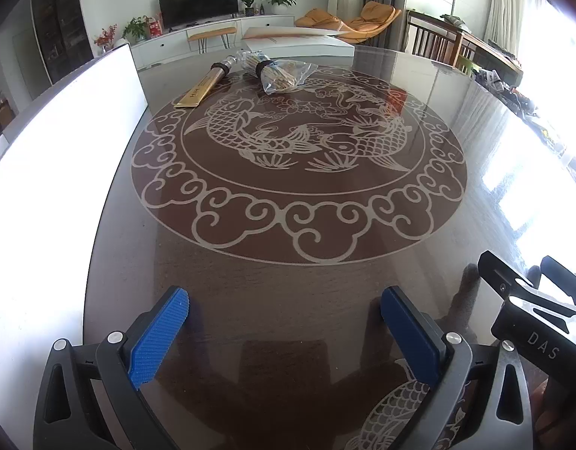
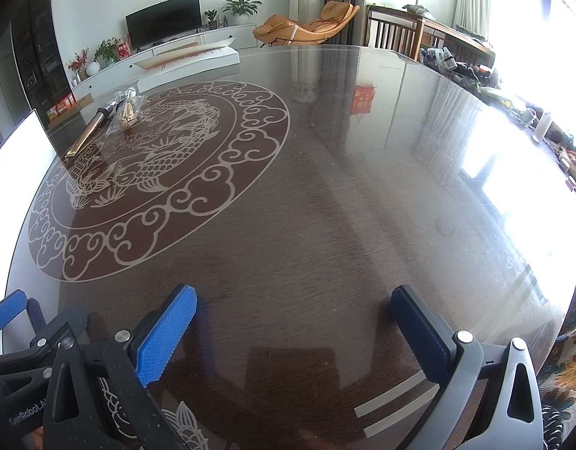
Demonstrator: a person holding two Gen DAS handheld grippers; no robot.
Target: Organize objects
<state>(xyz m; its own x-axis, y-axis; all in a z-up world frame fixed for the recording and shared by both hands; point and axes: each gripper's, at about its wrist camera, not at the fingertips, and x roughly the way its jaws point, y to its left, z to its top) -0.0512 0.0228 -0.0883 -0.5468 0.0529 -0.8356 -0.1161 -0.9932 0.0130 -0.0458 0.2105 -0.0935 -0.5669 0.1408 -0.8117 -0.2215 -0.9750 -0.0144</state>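
Currently, the scene is being dominated by a large round dark table with a glossy top, on which a pale fish-and-cloud medallion is being displayed near the centre. A bright white panel is being seen at the table's left edge, and a flat white box is being seen at the far rim. Beyond the table, a television, potted plants and an orange lounge chair are being shown against the far wall.

The task's things are being kept together at the far side of the medallion, well apart from both grippers. A long gold packet with a dark cylindrical end is lying flat on the glass. Just beside it, to its right, two clear bags of stick bundles are lying, and they appear to be touching each other; their exact contents cannot be told.

The left gripper is being held low over the near edge of the table, its blue-padded tongs spread wide with nothing between them. The right gripper is being held alongside, just beside the left one, its tongs likewise spread and gripping nothing. Each gripper's body is being partly caught in the other's wrist view.
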